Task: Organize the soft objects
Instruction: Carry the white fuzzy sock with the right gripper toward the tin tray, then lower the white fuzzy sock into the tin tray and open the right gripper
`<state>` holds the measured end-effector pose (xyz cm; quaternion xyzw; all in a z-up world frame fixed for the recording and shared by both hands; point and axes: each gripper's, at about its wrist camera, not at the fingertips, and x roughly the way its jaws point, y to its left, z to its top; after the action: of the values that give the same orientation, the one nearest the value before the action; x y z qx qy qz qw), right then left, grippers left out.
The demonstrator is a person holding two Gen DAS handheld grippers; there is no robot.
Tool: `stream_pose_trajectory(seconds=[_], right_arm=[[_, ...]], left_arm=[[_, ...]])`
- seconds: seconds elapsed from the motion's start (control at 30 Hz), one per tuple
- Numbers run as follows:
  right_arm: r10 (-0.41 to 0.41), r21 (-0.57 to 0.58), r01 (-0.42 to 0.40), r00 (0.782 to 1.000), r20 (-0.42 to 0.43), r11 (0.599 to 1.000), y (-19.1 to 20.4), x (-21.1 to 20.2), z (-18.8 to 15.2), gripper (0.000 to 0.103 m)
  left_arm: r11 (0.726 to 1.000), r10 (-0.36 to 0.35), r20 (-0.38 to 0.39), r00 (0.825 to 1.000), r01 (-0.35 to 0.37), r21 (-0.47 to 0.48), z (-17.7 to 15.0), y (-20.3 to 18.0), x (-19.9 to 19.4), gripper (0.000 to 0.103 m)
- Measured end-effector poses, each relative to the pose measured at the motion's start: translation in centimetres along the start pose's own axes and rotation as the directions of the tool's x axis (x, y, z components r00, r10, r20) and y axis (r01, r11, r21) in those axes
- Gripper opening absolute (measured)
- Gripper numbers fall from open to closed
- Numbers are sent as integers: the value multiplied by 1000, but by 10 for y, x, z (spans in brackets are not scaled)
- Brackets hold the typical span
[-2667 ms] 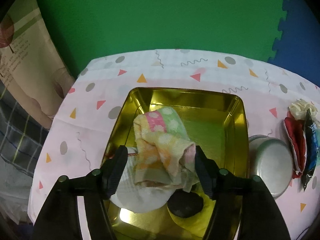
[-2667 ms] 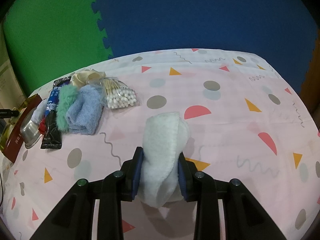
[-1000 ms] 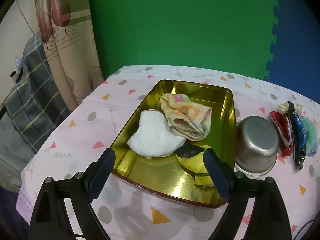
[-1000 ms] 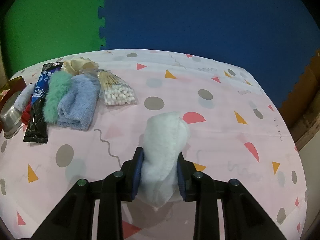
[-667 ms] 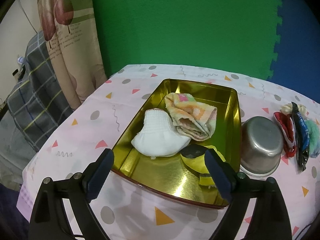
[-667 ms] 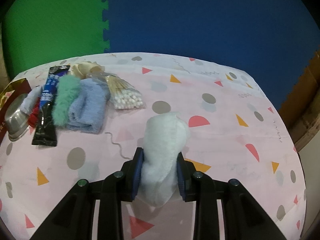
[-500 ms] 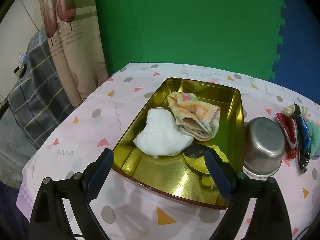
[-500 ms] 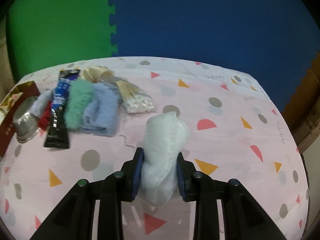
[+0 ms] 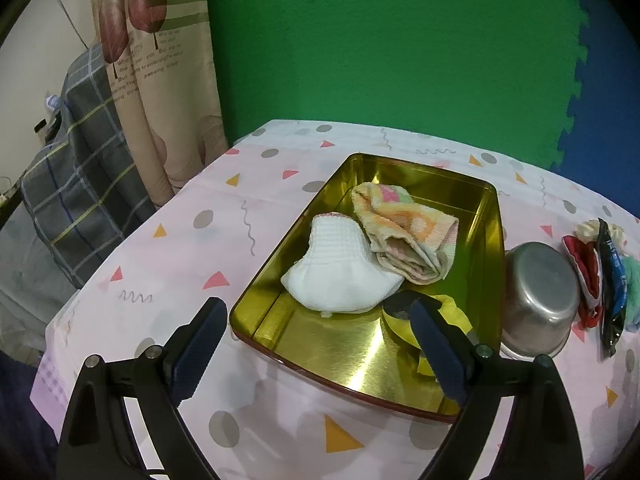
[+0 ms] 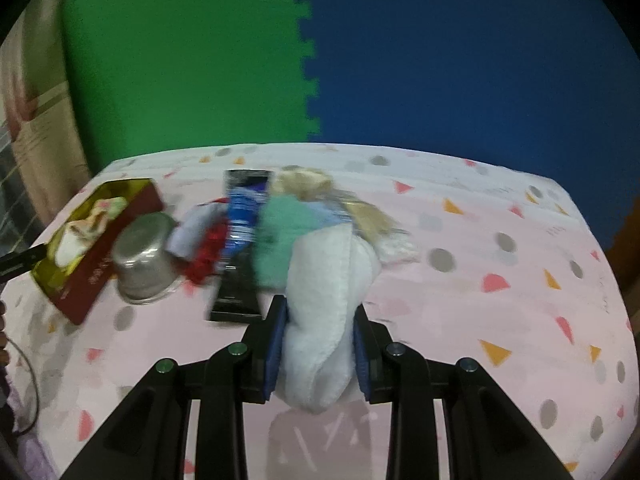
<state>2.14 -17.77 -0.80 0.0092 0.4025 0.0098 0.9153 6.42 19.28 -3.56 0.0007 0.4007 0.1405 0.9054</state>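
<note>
Two grippers work over the pink patterned tablecloth (image 9: 168,240): the right gripper (image 10: 318,344) is clenched on a fluffy white cloth (image 10: 324,312), held above the table's near middle, while the left gripper (image 9: 316,320) hangs released and empty at the near edge of the gold rectangular tin tray (image 9: 490,264). Inside the tray lie a white waffle-knit cloth (image 9: 340,272), a pastel patchwork towel (image 9: 404,236) and a yellow cloth (image 9: 452,312); an upturned steel bowl (image 9: 540,296) sits just beside its right wall.

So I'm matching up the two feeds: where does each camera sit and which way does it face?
Left wrist: on the left gripper, jaws open, looking down at the gold tin with its cloths.
Right wrist: on the right gripper, clamping a white fluffy cloth, facing across the table.
Shared: tin, steel bowl, black sachet.
</note>
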Motion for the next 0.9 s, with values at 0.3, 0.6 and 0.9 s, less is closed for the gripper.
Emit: stream_pose_trajectory(seconds=[0.3, 0.6, 0.9], right_arm=[[156, -112, -154, 988, 9, 982, 80, 0, 22, 30], [321, -205, -320, 947, -31, 925, 169, 12, 43, 30], [387, -317, -390, 919, -76, 865, 254, 29, 52, 30]], left_arm=[[996, 41, -26, 999, -43, -83, 4, 28, 5, 91], [981, 125, -30, 992, -128, -144, 9, 62, 7, 92], [964, 157, -69, 985, -168, -208, 8, 88, 15, 92]])
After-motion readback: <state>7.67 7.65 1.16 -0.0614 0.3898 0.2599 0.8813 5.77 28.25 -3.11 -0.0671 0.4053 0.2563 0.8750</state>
